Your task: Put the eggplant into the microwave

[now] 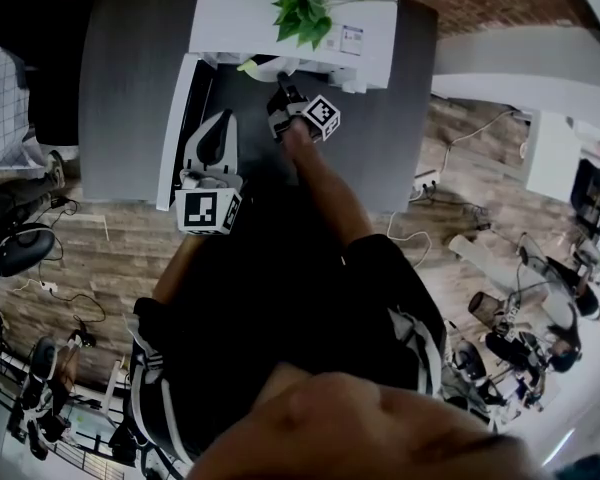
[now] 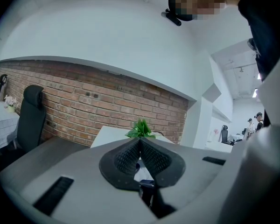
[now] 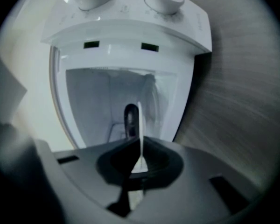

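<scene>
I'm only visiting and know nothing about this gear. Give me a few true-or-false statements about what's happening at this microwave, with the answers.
1. The microwave has its door open. True.
2. The plant stands inside the microwave. False: it stands on top of it.
3. The left gripper has its jaws wide apart. False: they are together, with nothing between them.
4. The right gripper faces the microwave's open cavity. True.
5. A dark oblong thing shows inside the cavity. True.
</scene>
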Demonstrator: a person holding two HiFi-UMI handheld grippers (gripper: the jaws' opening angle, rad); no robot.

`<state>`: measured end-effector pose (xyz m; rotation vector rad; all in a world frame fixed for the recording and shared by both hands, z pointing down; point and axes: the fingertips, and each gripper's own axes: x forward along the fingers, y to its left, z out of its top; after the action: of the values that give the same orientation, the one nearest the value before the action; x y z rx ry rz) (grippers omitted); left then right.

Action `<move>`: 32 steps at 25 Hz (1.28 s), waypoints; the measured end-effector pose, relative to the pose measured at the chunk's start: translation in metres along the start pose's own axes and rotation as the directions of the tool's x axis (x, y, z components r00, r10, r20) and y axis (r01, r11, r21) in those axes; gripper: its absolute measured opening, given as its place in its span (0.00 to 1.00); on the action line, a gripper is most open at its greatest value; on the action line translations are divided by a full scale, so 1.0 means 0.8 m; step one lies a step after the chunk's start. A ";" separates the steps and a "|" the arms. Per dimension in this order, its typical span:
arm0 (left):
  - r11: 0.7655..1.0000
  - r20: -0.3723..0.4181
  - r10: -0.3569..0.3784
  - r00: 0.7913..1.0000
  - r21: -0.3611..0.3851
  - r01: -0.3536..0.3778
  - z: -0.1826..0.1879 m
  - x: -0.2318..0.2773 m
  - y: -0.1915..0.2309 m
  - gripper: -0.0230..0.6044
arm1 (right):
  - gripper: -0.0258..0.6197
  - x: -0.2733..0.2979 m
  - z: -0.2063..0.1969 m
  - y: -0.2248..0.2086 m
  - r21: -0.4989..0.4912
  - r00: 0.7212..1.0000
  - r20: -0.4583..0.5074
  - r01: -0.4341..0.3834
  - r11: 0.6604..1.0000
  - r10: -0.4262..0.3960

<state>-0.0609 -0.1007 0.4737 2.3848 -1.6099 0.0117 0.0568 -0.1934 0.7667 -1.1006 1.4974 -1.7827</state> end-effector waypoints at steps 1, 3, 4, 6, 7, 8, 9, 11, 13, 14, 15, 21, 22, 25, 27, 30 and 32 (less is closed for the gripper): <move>1.000 -0.002 0.001 1.000 0.000 -0.001 -0.001 0.001 0.002 0.09 | 0.10 0.005 0.001 -0.001 0.002 1.000 0.004 0.002 1.000 -0.002; 1.000 -0.004 0.004 1.000 0.002 -0.004 -0.003 0.003 0.006 0.09 | 0.10 0.012 0.005 -0.004 0.009 1.000 0.014 0.004 1.000 -0.004; 1.000 -0.005 0.005 1.000 0.005 -0.005 -0.003 0.003 0.006 0.09 | 0.10 0.013 0.008 -0.005 0.009 1.000 0.018 0.003 1.000 -0.003; 1.000 -0.007 0.007 1.000 0.008 -0.007 -0.002 0.004 0.003 0.09 | 0.10 0.015 0.014 -0.003 0.010 1.000 0.026 0.004 1.000 -0.004; 1.000 -0.007 0.006 1.000 0.009 -0.006 -0.002 0.005 0.002 0.09 | 0.10 0.016 0.017 -0.002 0.011 1.000 0.028 0.003 1.000 -0.003; 1.000 -0.008 0.005 1.000 0.011 -0.005 -0.002 0.006 0.002 0.09 | 0.10 0.019 0.019 -0.001 0.012 1.000 0.029 0.001 1.000 -0.002; 1.000 -0.008 0.004 1.000 0.013 -0.004 -0.002 0.007 0.002 0.09 | 0.10 0.022 0.021 -0.001 0.012 1.000 0.031 0.001 1.000 -0.001; 1.000 -0.011 0.003 1.000 0.016 -0.003 -0.003 0.009 0.003 0.09 | 0.10 0.027 0.025 -0.002 0.015 0.999 0.035 0.000 1.000 -0.001; 1.000 -0.015 0.002 1.000 0.015 -0.002 -0.004 0.011 0.003 0.09 | 0.10 0.032 0.028 -0.001 0.022 0.999 0.039 -0.001 1.000 0.000; 1.000 -0.016 0.002 1.000 0.015 -0.001 -0.004 0.013 0.003 0.09 | 0.10 0.034 0.029 -0.001 0.025 0.999 0.040 0.000 1.000 -0.001; 1.000 -0.017 0.001 1.000 0.015 0.000 -0.003 0.014 0.003 0.09 | 0.10 0.036 0.029 -0.001 0.026 0.999 0.041 0.002 1.000 -0.003; 1.000 -0.020 -0.001 1.000 0.013 0.002 -0.004 0.016 0.005 0.09 | 0.10 0.047 0.028 0.000 0.026 0.999 0.039 -0.001 1.000 -0.001; 1.000 -0.021 -0.001 1.000 0.012 0.001 -0.005 0.016 0.005 0.09 | 0.10 0.049 0.029 0.000 0.028 0.999 0.040 -0.001 1.000 0.000; 1.000 -0.024 0.000 1.000 0.010 0.001 -0.005 0.016 0.007 0.09 | 0.10 0.053 0.031 0.002 0.031 0.999 0.048 -0.006 1.000 0.004; 1.000 -0.027 0.004 1.000 0.010 -0.004 -0.006 0.015 0.010 0.09 | 0.10 0.057 0.031 0.001 0.029 0.999 0.049 -0.003 1.000 0.002; 1.000 -0.026 0.008 1.000 0.008 -0.007 -0.006 0.017 0.011 0.09 | 0.10 0.060 0.032 -0.001 0.035 0.999 0.050 0.006 0.999 -0.008; 1.000 -0.028 0.006 1.000 0.006 -0.006 -0.007 0.018 0.011 0.09 | 0.10 0.062 0.035 -0.001 0.040 0.998 0.055 0.007 0.999 -0.009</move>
<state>-0.0625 -0.1158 0.4828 2.3739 -1.6068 0.0507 0.0555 -0.2485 0.7804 -1.1284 1.4211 -1.7660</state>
